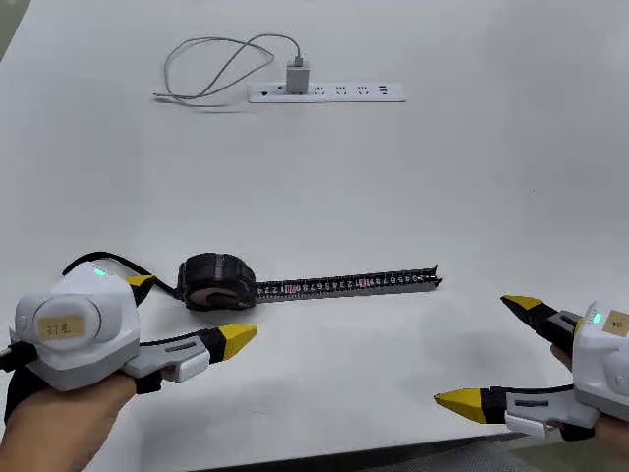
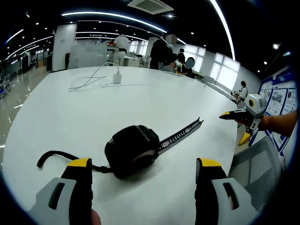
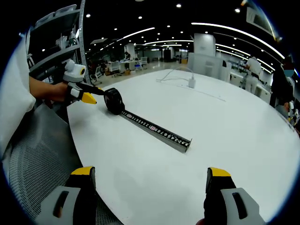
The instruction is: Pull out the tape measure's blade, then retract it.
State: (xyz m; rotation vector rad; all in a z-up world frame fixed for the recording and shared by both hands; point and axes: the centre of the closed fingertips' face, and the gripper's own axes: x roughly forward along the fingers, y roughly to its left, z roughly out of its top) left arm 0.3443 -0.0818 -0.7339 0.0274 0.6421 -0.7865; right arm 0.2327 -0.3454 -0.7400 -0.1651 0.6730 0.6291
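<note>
A black tape measure (image 1: 216,282) lies on the white table (image 1: 393,177) with its black blade (image 1: 349,284) drawn out to the right and lying flat. Its wrist strap (image 1: 98,261) loops off to the left. My left gripper (image 1: 192,310) is open, its yellow-tipped jaws either side of the case, not touching it. In the left gripper view the case (image 2: 132,150) sits just ahead between the left gripper's (image 2: 143,164) jaws. My right gripper (image 1: 486,351) stands open near the front right, short of the blade's hook end. In the right gripper view the blade (image 3: 154,127) runs ahead of the open right gripper (image 3: 150,172).
A white power strip (image 1: 324,92) with a plugged-in charger (image 1: 297,76) and a looped cable (image 1: 211,69) lies at the back. The table's front edge runs just below both grippers. A grey mesh chair (image 3: 37,164) is beside the table. People stand far behind.
</note>
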